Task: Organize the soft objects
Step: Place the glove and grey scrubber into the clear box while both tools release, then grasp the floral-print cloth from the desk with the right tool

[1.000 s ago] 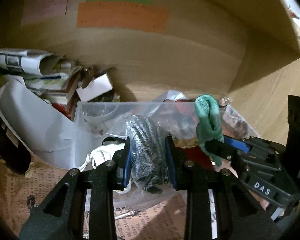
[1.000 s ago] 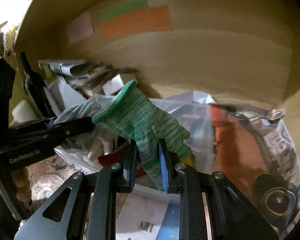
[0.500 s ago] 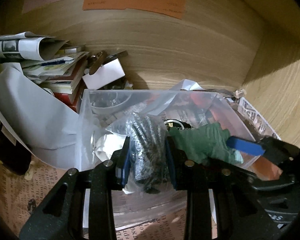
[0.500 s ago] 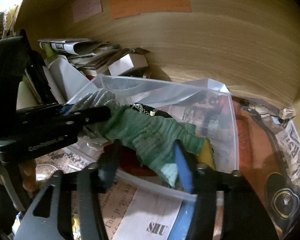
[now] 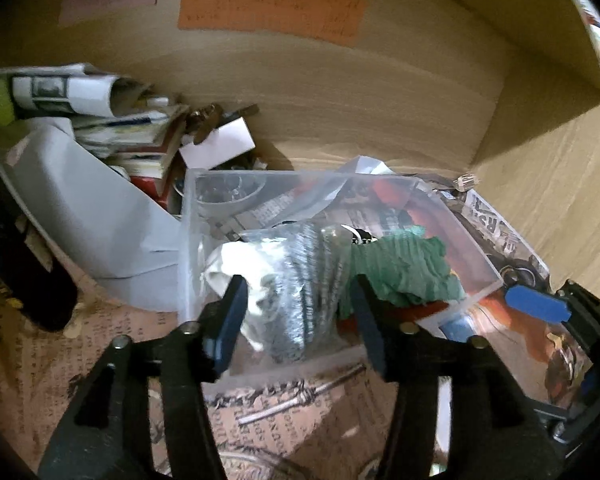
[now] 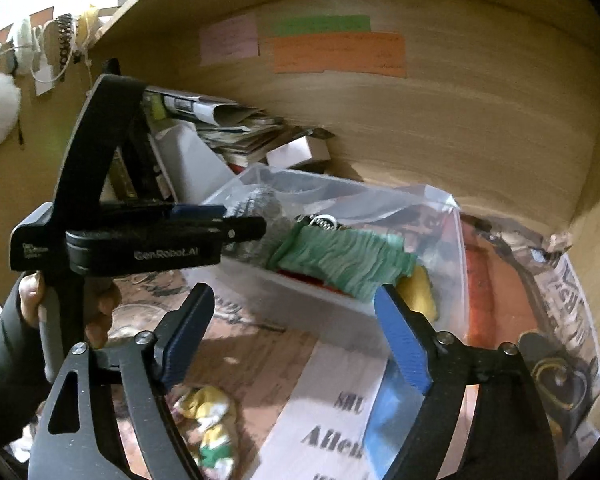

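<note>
Bin-held green glove (image 6: pixel 342 258) beyond right gripper (image 6: pixel 296 340)

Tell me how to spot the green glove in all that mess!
Look under the wooden shelf wall with the orange note for the clear plastic box. The green glove lies draped over the box's near edge. It is the only green knitted thing there, beside a grey speckled glove in a bag.
</note>
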The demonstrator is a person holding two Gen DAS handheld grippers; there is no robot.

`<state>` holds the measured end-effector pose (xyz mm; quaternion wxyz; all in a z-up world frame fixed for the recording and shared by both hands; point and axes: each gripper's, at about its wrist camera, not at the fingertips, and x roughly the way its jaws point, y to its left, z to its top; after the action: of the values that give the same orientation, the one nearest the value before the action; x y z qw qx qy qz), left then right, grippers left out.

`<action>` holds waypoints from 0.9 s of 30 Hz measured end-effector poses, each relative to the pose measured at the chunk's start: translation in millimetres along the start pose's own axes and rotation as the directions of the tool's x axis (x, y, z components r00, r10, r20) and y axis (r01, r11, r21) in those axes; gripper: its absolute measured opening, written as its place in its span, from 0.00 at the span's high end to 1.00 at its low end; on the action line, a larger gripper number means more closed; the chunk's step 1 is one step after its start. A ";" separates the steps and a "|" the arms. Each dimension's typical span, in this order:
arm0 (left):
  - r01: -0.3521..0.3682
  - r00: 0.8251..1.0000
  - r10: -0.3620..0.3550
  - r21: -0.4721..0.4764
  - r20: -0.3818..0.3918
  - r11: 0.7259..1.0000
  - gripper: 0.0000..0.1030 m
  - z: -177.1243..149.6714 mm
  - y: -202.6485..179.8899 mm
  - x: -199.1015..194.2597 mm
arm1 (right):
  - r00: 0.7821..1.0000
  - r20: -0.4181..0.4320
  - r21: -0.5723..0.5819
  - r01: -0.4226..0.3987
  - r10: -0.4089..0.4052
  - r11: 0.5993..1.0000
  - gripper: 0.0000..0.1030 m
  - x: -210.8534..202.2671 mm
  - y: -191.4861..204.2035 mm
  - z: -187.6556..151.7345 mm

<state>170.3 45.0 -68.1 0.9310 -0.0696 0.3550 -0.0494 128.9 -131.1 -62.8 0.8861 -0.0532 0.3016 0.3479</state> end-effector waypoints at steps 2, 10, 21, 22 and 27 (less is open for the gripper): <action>-0.002 1.000 0.002 0.013 0.018 1.000 0.39 -5.3 -1.6 -12.5 | 1.000 -0.008 0.011 -0.017 0.017 1.000 0.21 -1.6 1.9 -6.4; 0.013 0.999 -0.015 0.036 0.053 0.999 0.28 -34.9 -4.7 -55.3 | 0.993 -0.096 0.048 -0.060 0.064 0.997 0.20 3.9 9.9 -37.5; 0.004 1.000 -0.004 0.040 -0.005 0.999 0.24 -94.2 -1.6 -81.2 | 0.974 -0.181 0.020 -0.138 0.140 0.990 0.20 5.6 40.7 -78.6; 0.003 1.000 -0.003 0.035 -0.012 0.999 0.24 -97.9 -1.2 -80.9 | 0.973 -0.187 0.013 -0.137 0.137 0.991 0.20 7.0 42.8 -81.7; -0.015 1.000 0.016 0.016 -0.023 1.000 0.24 -109.8 0.9 -81.1 | 0.972 -0.201 -0.018 -0.126 0.120 0.992 0.29 13.9 49.2 -90.6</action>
<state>36.7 47.1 -96.3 0.9276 -0.0587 0.3660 -0.0460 59.9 -113.5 -138.7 0.8272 -0.0824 0.3865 0.3994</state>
